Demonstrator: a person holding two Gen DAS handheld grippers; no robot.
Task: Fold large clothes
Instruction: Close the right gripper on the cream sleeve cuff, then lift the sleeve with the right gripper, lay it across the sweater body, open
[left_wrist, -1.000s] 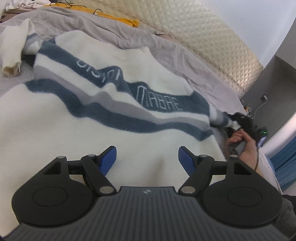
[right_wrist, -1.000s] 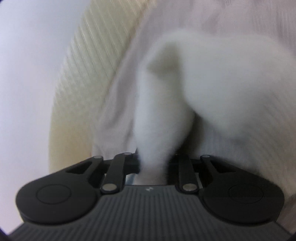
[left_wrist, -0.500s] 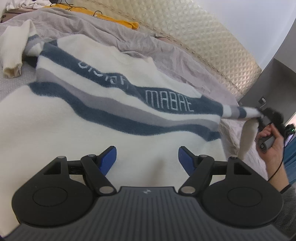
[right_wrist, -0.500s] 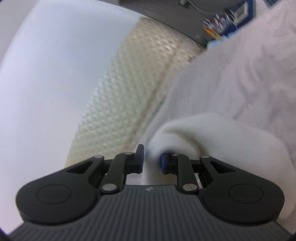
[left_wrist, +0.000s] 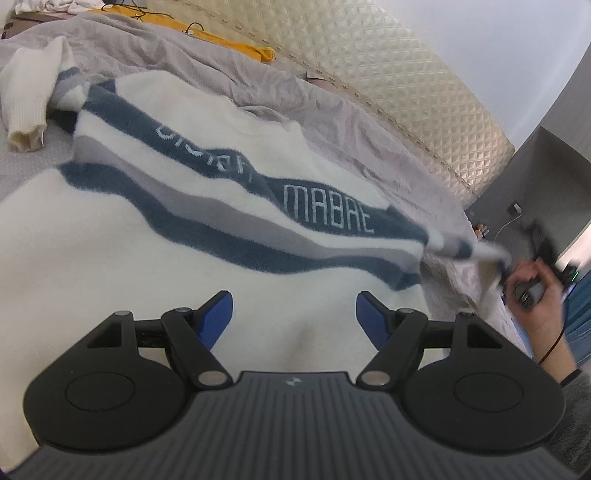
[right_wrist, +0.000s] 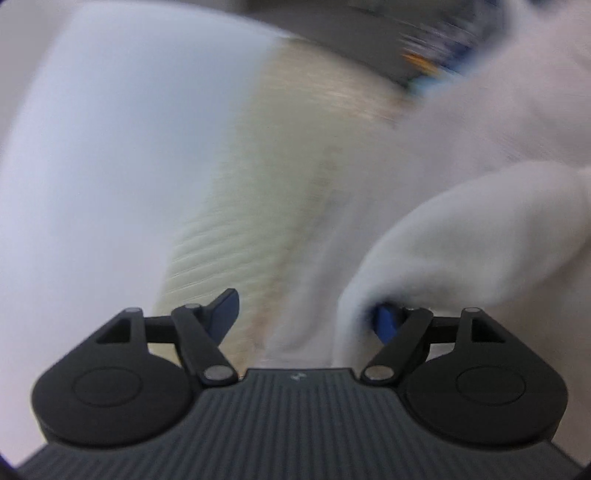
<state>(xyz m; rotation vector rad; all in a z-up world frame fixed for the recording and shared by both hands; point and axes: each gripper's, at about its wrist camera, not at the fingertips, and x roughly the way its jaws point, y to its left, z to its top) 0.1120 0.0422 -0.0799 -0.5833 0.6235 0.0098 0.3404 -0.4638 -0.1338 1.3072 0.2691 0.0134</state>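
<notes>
A large white sweater (left_wrist: 122, 236) with navy and grey stripes and pale lettering lies spread flat on the bed. My left gripper (left_wrist: 294, 317) is open and empty, hovering just above the sweater's plain white lower part. One sleeve (left_wrist: 27, 99) lies folded at the far left. The other sleeve (left_wrist: 476, 254) is stretched out to the right toward the hand holding my right gripper (left_wrist: 532, 288). In the blurred right wrist view my right gripper (right_wrist: 308, 317) is open, with the white sleeve (right_wrist: 461, 251) draped over its right finger.
The sweater lies on a grey bed sheet (left_wrist: 192, 55). A cream quilted headboard (left_wrist: 399, 81) runs along the far side. A yellow cloth (left_wrist: 221, 40) lies at the back. A dark cabinet (left_wrist: 535, 177) stands at the right.
My right gripper pulled the sleeve outward to the right, then opened its jaws; the sleeve now rests loosely on its right finger. My left gripper stayed open over the sweater.
</notes>
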